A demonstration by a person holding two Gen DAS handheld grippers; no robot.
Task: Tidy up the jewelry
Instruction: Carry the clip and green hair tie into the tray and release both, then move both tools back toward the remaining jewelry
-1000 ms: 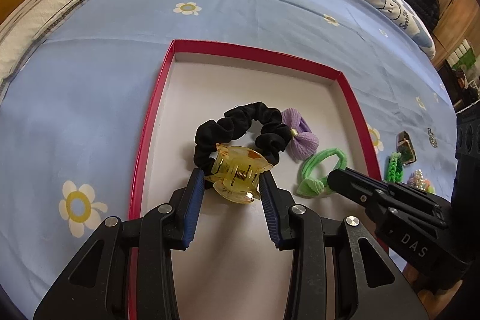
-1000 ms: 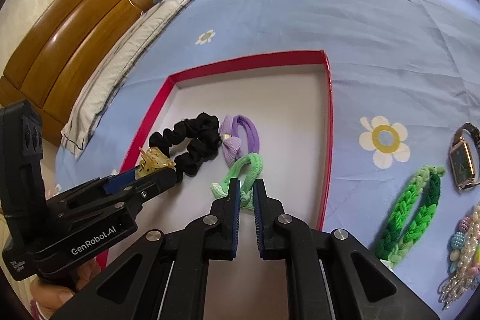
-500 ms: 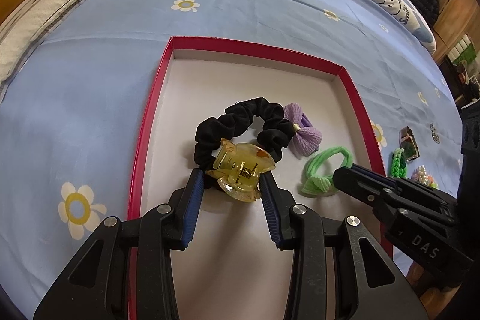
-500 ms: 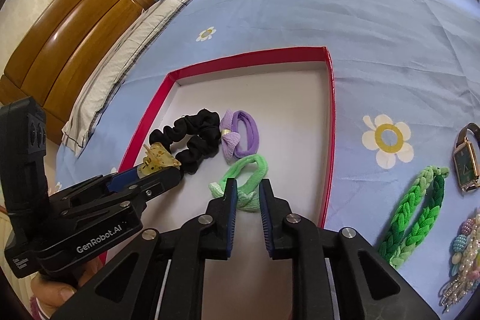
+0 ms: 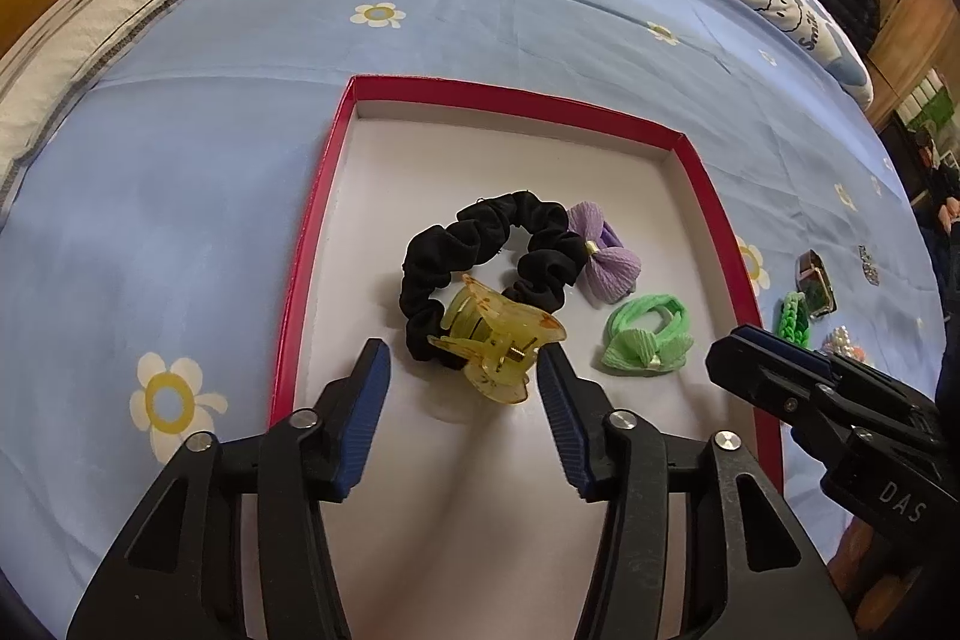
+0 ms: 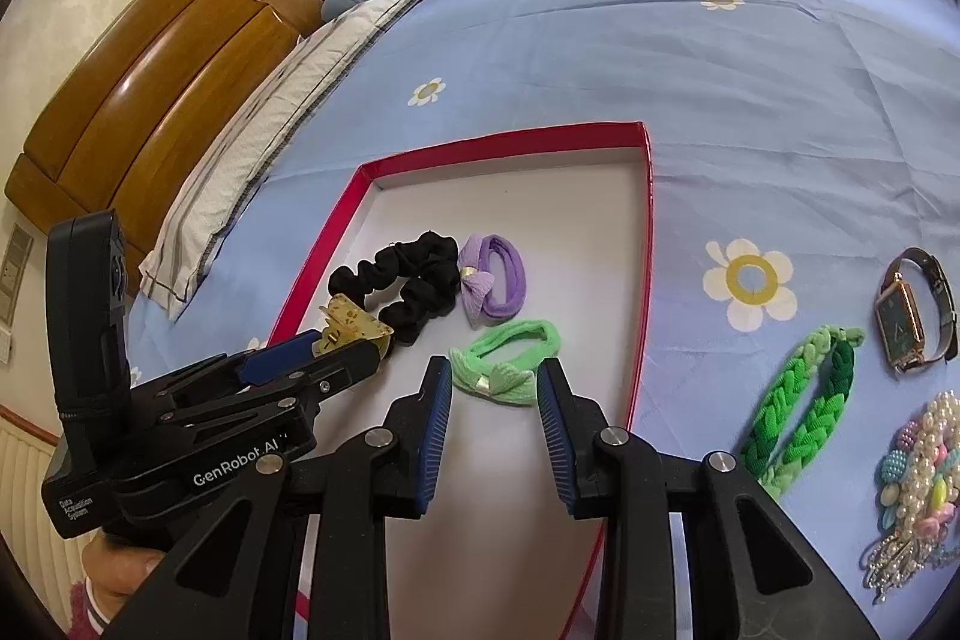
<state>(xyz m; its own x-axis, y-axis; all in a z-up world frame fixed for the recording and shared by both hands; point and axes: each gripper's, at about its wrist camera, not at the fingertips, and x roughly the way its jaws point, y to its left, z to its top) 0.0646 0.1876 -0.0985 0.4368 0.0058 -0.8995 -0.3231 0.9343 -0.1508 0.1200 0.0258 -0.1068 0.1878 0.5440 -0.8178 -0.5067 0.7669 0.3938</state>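
A red-rimmed tray (image 5: 312,232) (image 6: 645,250) with a white floor lies on the blue bedsheet. In it are a black scrunchie (image 5: 420,268) (image 6: 420,280), a purple bow tie (image 5: 603,262) (image 6: 498,280), a green bow hair tie (image 5: 648,334) (image 6: 510,346) and a yellow claw clip (image 5: 498,346) (image 6: 354,322). My left gripper (image 5: 462,370) (image 6: 336,346) is opening; the clip rests between its jaws against the scrunchie, no longer squeezed. The jaws of my right gripper (image 6: 495,370) (image 5: 738,346) are opening too, with the green tie lying loose between them.
Right of the tray on the sheet lie a wristwatch (image 6: 900,322), a braided green band (image 6: 804,406) and a heap of pearl and bead bracelets (image 6: 918,466). Pillows and a wooden headboard (image 6: 150,58) stand at the far side. A hand (image 6: 114,562) holds the left gripper.
Both pairs of jaws have widened. The left pads came off the yellow clip, which tipped onto the tray. The right jaws, earlier shut at the green tie, have spread apart around it.
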